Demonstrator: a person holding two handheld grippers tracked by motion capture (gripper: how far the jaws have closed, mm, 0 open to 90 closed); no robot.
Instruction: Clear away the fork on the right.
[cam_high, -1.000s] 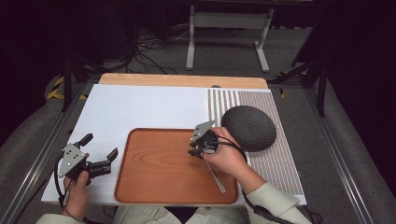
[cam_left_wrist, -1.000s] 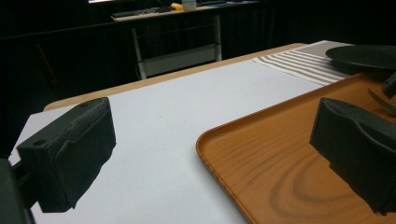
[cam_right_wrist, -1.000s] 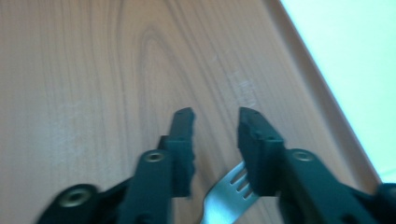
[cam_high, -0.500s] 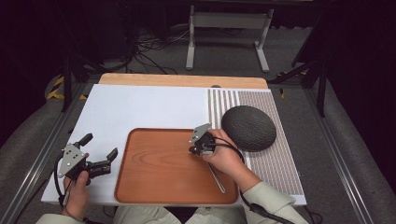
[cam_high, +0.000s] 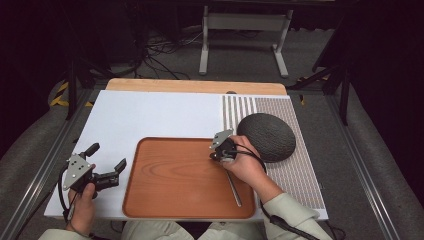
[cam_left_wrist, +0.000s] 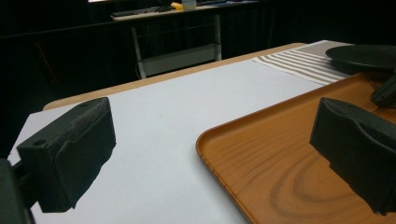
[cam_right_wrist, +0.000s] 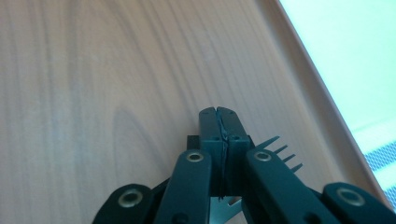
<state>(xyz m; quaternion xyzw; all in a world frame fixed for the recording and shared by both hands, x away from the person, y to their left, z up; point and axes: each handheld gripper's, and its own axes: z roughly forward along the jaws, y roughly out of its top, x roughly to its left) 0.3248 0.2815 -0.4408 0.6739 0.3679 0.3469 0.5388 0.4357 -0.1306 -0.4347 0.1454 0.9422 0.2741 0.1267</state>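
The left gripper (cam_high: 107, 175) hovers at the tray's left edge, over the white mat (cam_high: 150, 112), with its jaws wide apart and nothing between them; in the left gripper view its two black pads (cam_left_wrist: 70, 151) frame bare mat and the tray rim. The wooden tray (cam_high: 170, 180) lies at the near middle of the table. The right gripper (cam_high: 216, 156) is low over the tray's far right part, jaws pressed together. A fork (cam_right_wrist: 275, 149) lies under that gripper: the right gripper view shows its tines protruding just beside the closed pads, and the high view shows its handle (cam_high: 234, 190) running toward the near edge along the tray floor. Whether the pads actually pinch the fork's neck cannot be determined. Judged risk: if the grip is shallow or off-centre, the thin metal may pivot or slip out on lifting and drop back onto the tray. A dark domed bowl (cam_high: 266, 136) sits upside down just right of the gripper on the striped mat (cam_high: 295, 175); a wide swing could strike it.
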